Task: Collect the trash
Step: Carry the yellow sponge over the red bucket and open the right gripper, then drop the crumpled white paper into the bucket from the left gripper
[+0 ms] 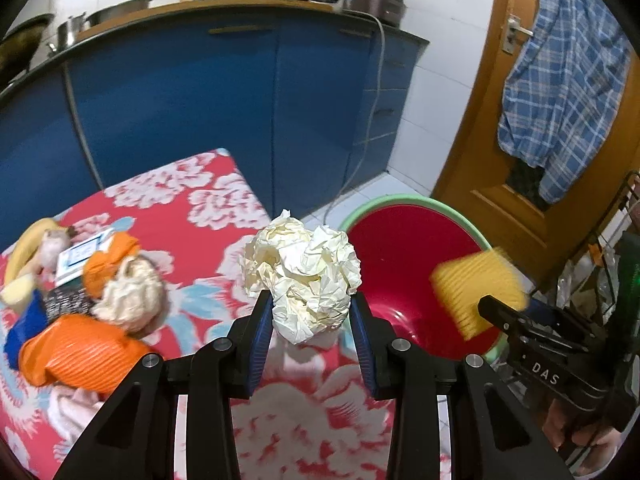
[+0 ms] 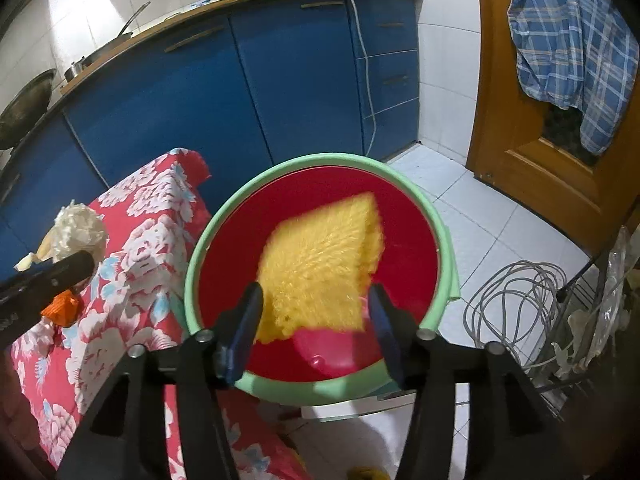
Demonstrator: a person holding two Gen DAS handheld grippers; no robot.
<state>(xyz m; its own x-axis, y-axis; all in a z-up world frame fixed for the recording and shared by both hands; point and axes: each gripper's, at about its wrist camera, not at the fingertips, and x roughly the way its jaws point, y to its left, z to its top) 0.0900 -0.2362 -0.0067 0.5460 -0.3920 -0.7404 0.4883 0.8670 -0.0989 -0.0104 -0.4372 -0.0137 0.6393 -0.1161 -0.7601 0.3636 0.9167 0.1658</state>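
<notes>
My left gripper [image 1: 312, 300] is shut on a crumpled cream paper ball [image 1: 304, 276], held over the right edge of the table with the red floral cloth [image 1: 192, 216]. Just right of the table stands a red bin with a green rim [image 2: 320, 159]. My right gripper [image 2: 316, 292] hangs open over that bin. A yellow sponge [image 2: 320, 264] is blurred just beyond its fingertips, above the bin's red inside, and the pads do not press on it. In the left wrist view the same sponge [image 1: 476, 288] shows ahead of the right gripper's tip.
A pile lies on the table's left: an orange bag [image 1: 76, 352], another paper ball [image 1: 132, 296], a banana [image 1: 24, 248] and a small box. Blue cabinets [image 2: 240, 92] stand behind. A wooden door [image 2: 532, 168], a grey cable coil [image 2: 516, 304] and a wire rack [image 2: 592, 320] are to the right.
</notes>
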